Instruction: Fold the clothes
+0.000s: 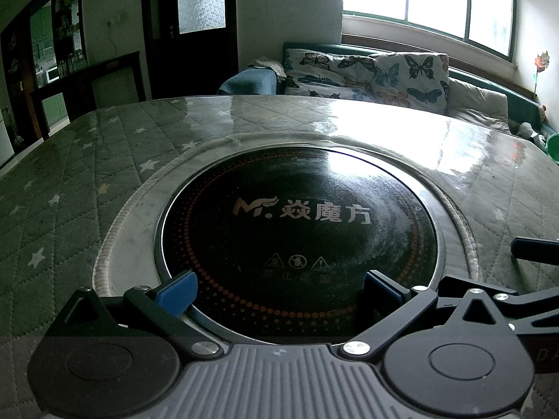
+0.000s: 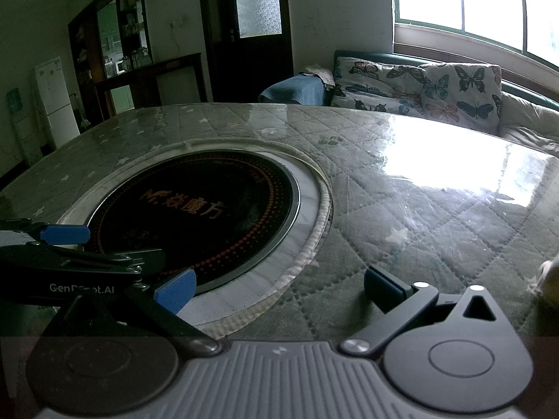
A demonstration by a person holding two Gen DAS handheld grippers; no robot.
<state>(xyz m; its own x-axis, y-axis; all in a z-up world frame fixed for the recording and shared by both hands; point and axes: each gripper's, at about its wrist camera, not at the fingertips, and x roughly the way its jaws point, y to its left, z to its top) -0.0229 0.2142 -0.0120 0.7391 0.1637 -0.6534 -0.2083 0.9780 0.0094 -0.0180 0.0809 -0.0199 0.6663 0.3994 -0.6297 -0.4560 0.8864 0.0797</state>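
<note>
The quilted table cover (image 1: 63,181), green with pale stars under a clear glossy sheet, filled the middle band of both views, and no garment lay anywhere on it; the clothes to be folded could not be seen in either view. A sofa with butterfly cushions (image 1: 370,73) ran across the upper right of the frame below the bright window, too far back to serve as a work surface. Set into the table was a round black induction cooktop (image 1: 300,244), filling the lower centre of the left wrist view and sitting lower left in the right wrist view, the cover cut away in a ring around it so the plate stayed bare. The left gripper (image 1: 276,291) hovered above the cooktop's near edge, jaws spread wide and holding nothing. The right gripper (image 2: 276,288) hung beside it over the quilted cover, jaws equally wide and empty, probably a ready pose, judging from both sitting level and side by side
</note>
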